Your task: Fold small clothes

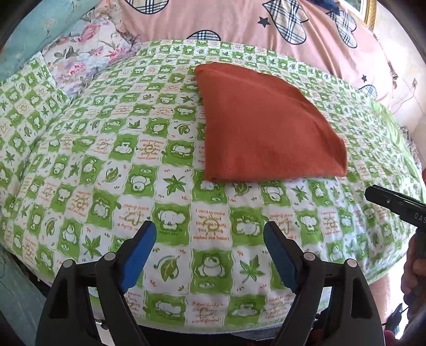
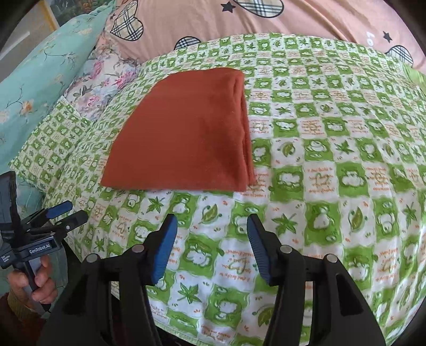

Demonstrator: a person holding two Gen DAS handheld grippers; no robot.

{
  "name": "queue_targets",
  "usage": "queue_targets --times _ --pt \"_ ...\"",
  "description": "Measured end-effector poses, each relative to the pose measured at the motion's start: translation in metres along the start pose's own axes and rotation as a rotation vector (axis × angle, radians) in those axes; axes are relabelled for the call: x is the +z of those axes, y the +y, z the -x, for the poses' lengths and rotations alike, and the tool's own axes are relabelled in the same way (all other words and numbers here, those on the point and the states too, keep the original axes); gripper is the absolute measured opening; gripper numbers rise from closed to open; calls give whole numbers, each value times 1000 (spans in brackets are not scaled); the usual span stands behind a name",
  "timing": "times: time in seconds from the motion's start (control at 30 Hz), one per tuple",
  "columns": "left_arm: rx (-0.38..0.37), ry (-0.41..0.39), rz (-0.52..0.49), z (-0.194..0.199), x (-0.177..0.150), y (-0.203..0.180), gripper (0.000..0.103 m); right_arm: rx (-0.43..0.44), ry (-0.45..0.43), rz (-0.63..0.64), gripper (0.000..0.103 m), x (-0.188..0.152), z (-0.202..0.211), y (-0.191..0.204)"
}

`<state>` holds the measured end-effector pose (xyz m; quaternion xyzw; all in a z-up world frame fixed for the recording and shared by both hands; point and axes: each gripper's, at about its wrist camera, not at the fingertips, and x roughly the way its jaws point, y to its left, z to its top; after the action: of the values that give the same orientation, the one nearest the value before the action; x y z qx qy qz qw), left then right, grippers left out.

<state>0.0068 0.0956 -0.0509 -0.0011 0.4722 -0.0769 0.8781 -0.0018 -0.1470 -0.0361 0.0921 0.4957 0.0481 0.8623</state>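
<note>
the left gripper stands with its blue-padded jaws spread wide and nothing between them, only the green-and-white checked quilted cover with frog and leaf prints showing below. to its left the cover runs out to a matching checked pillow and a floral pillow, leaving a broad bare stretch of cover on that side. ahead and slightly to the right of its tips lies the folded rust-orange cloth, flat on the cover, its near edge straight and well apart from the fingers.

the right gripper has its jaws parted to a middling width, also empty. the cloth sits ahead and to the left of it, its stacked folded edges facing right, its near hem clear of the tips. to the right of this gripper the cover lies bare out to its far border, where a pink heart-patterned quilt rises behind. in the right wrist view the person's left hand grips the left tool's handle at the lower left, beside a teal floral pillow.
</note>
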Motion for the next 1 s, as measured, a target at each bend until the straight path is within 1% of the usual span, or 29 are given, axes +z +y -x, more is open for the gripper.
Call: queue_targets --times 0.13,0.2,0.27,0.3,0.33,0.37,0.43,0.47,0.5,0.53,0.57,0.63,0.7,0.77,0.87,0.93,1.0 --pt "30 31 -16 -11 21 -2 83 -31 80 69 58 28 -16 6" --pt "59 51 -30 -15 35 -5 83 -45 112 81 59 39 -17 7" --pt "79 75 -42 -18 52 -7 83 -42 140 84 66 48 -14 10" --pt "86 86 -47 -19 60 -9 83 -44 145 90 74 53 -11 12" --pt "94 99 -51 -17 71 -11 83 -51 140 99 81 58 -5 15" --pt "92 102 -51 -15 77 -13 83 -55 129 104 84 63 1 17" --pt "83 95 -56 -7 92 -16 83 -60 103 110 94 70 9 18" --pt "82 84 -57 -4 97 -17 87 -72 90 118 96 72 11 19" --pt "79 71 -58 -1 101 -18 94 -82 85 128 97 73 11 19" --pt "82 58 -60 0 104 -19 96 -91 85 145 97 74 8 19" --pt "90 46 -60 0 105 -20 99 -95 88 158 97 74 5 18" --pt "100 19 -58 -3 106 -21 99 -99 94 171 97 74 -2 17" --pt "114 6 -47 -7 105 -22 99 -77 90 171 97 71 -6 16" --pt "111 -2 -33 -10 102 -21 99 -61 73 168 97 67 -9 16" --pt "124 -28 -17 -10 91 -20 99 -63 48 184 97 59 -8 18" --pt "144 -27 -11 -11 82 -19 99 -72 32 195 97 51 -3 21" --pt "156 -8 -4 -11 72 -19 99 -76 17 188 97 44 3 22"
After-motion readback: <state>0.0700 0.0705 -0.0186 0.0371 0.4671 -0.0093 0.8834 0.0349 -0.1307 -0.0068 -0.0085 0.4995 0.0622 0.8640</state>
